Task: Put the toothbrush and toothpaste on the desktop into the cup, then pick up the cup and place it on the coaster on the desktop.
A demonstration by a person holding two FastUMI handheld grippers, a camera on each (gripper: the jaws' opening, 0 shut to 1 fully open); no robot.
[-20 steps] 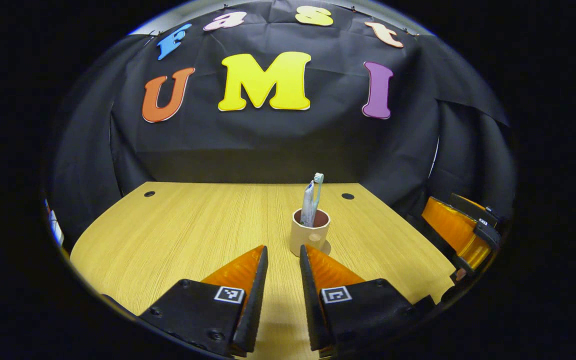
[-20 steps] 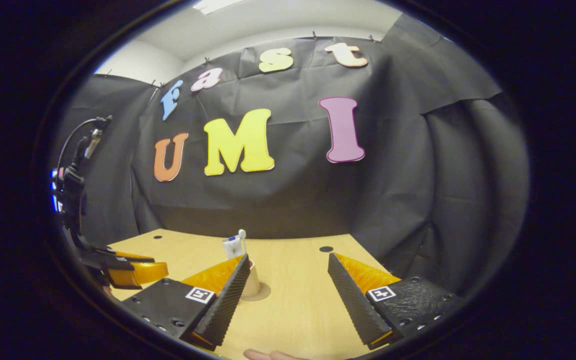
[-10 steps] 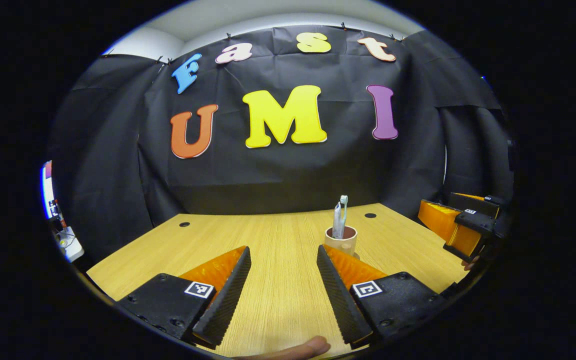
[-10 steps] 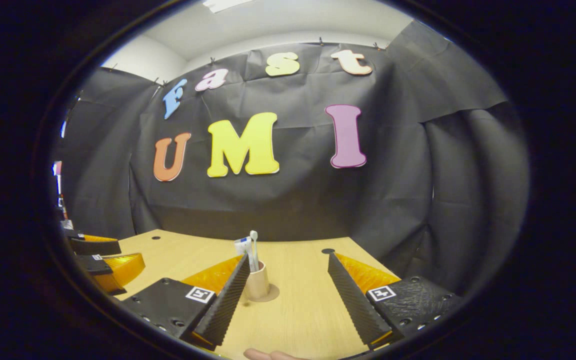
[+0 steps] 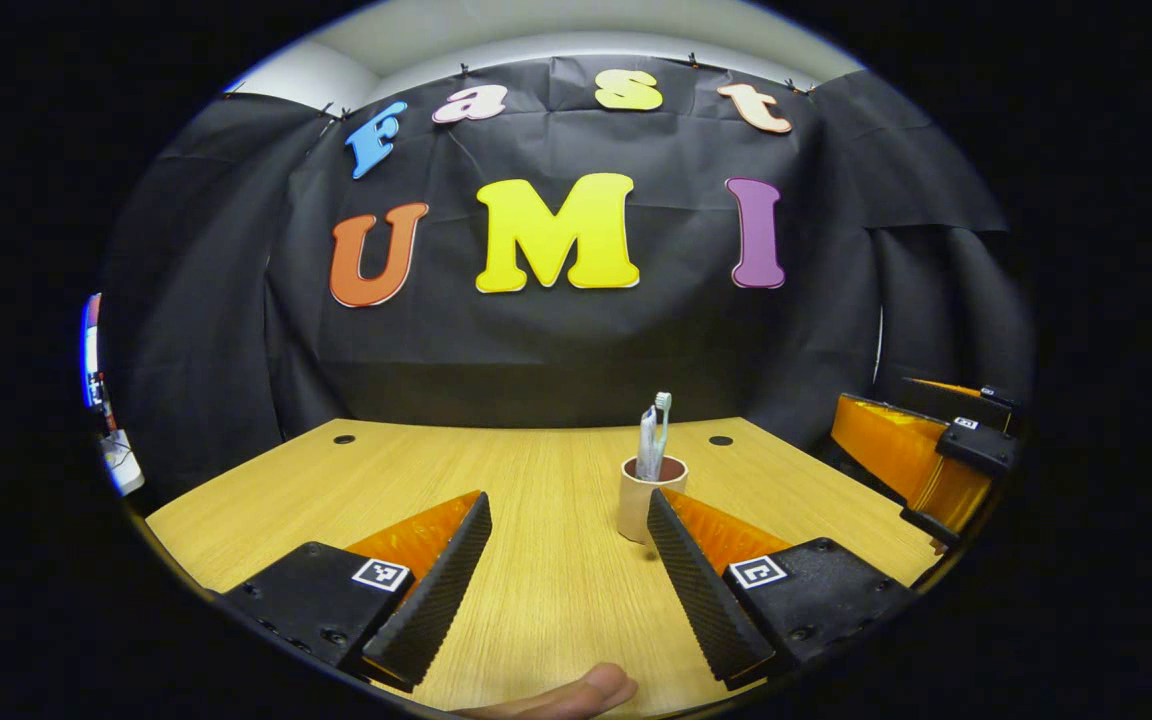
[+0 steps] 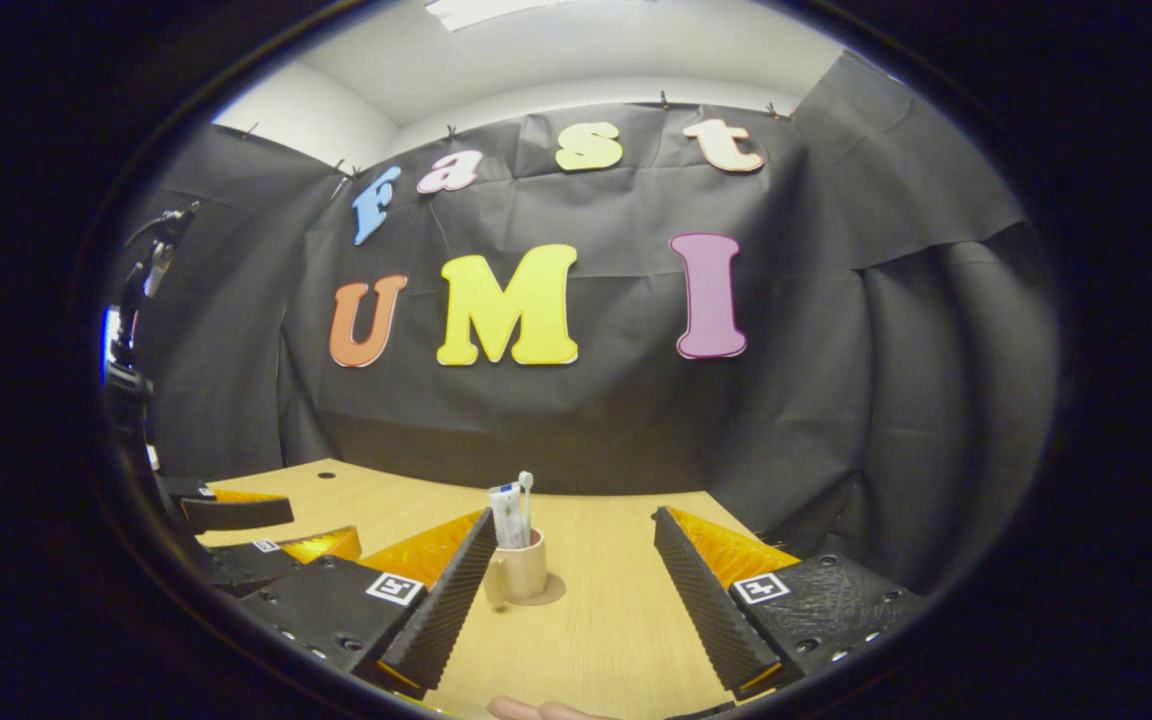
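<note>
Cup (image 5: 642, 498) upright on desktop (image 5: 536, 520), toward the far side, right of centre in left gripper view. Toothbrush (image 5: 662, 420) and toothpaste (image 5: 646, 443) both standing inside, sticking up past the rim, touching or nearly so. In right gripper view, cup (image 6: 521, 570) sitting on round coaster (image 6: 546, 592), handle turned toward the near left; toothbrush (image 6: 526, 500) and toothpaste (image 6: 506, 512) upright in it.

Left gripper (image 5: 568, 515): fingers apart, nothing between them, bare desktop in the gap. Cup just beyond the right finger's tip, partly hidden behind it at the base; contact not determinable. Fingertip of the holding hand (image 5: 576, 695) at the bottom edge.

Right gripper (image 6: 571, 535): fingers wide apart, holding nothing. Cup just beside the left finger's tip, inside the gap's left edge, apparently farther off and not touched.

Each gripper visible at the edge of the other's view, well clear of the cup: right one (image 5: 921, 465) at far right, left one (image 6: 246, 530) at lower left, fingers apart.
</note>
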